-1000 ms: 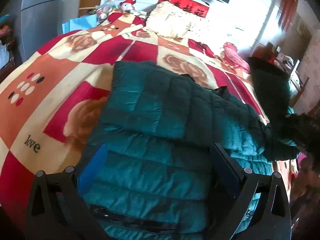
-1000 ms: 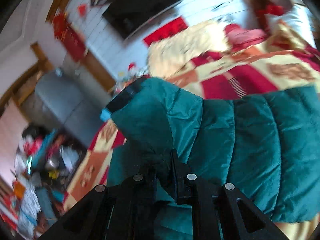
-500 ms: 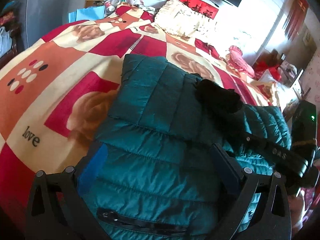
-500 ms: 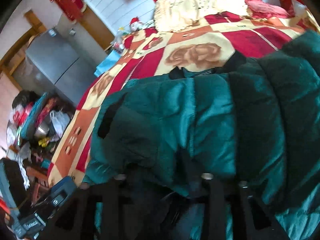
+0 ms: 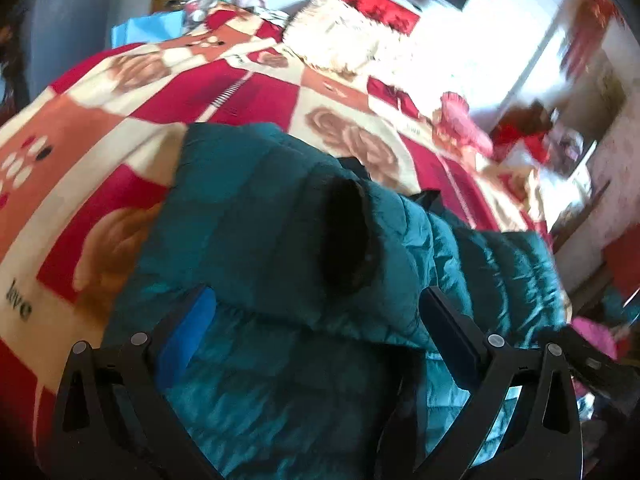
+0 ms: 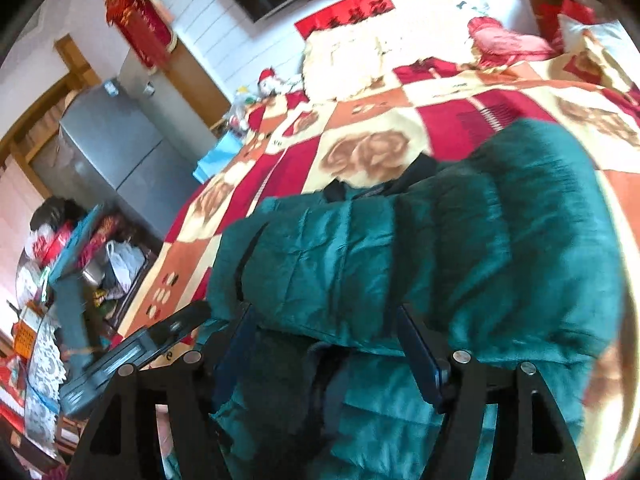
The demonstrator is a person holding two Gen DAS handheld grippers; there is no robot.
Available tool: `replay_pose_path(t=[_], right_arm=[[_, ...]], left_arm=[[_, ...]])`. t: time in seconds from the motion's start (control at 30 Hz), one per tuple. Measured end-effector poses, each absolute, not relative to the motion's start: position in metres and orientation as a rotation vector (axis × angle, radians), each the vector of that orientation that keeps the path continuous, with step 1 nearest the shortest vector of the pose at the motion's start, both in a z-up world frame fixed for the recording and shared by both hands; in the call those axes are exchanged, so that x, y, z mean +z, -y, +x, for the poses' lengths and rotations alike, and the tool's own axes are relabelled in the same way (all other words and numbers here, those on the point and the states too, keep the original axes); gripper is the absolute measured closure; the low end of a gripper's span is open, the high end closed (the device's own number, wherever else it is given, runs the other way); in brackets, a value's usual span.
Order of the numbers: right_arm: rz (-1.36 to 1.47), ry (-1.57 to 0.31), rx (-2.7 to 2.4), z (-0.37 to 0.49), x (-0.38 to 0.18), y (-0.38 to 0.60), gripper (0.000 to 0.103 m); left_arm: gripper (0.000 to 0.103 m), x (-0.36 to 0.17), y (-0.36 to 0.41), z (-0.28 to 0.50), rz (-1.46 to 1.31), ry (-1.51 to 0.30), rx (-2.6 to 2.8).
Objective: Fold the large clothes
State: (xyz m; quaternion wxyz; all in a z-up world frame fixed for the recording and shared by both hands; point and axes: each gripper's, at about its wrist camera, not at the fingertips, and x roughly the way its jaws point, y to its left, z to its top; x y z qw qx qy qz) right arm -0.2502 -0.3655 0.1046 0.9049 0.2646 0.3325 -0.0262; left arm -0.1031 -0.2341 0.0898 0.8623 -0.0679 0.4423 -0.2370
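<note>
Sleeve released (right jaws opening)

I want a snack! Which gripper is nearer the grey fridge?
Left. The left gripper is by the jacket's edge toward the fridge; the right gripper, jaws opening around the sleeve, is farther.

Left claw: both black fingers stand wide apart at the bottom of its own wrist view, the left pad blue, the right pad dark. Nothing is pinched between them; the claw points forward and downward. Its body also shows at the lower left of the right wrist view. Right claw: jaws are opening, fingers spread to either side, with neither pad seen pressing on anything; teal fabric lies in the gap without being gripped. It also tilts forward and down. Both views are motion-blurred. No bare hand can be made out.
</note>
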Motion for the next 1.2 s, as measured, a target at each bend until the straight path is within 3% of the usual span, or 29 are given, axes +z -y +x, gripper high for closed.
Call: replay_pose_path(t=[0.13, 0.2, 0.33, 0.43, 0.63, 0.93, 1.2], right_arm=[[0.546, -0.656, -0.082, -0.275, 0.116, 0.378, 0.034], [0.557, -0.638, -0.096, -0.284, 0.119, 0.385, 0.034], [0.586, -0.627, -0.14, -0.297, 0.118, 0.4, 0.034], [0.628, -0.626, -0.151, -0.303, 0.112, 0.409, 0.034], [0.648, -0.618, -0.178, -0.308, 0.112, 0.412, 0.034], [0.576, -0.571, -0.244, -0.297, 0.135, 0.41, 0.034], [0.53, -0.711, -0.297, -0.225, 0.094, 0.406, 0.034]], left_arm=[[0.007, 0.079, 0.27, -0.099, -0.019, -0.954, -0.545], [0.028, 0.072, 0.283, -0.097, 0.027, -0.975, -0.554], [0.031, 0.069, 0.285, -0.096, 0.009, -0.973, -0.564], [0.041, 0.071, 0.285, -0.098, 0.035, -0.954, -0.559], [0.076, 0.08, 0.28, -0.098, 0.049, -0.924, -0.569], [0.081, 0.121, 0.212, -0.071, -0.05, -0.841, -0.484], [0.083, 0.088, 0.178, -0.047, -0.05, -0.914, -0.384]])
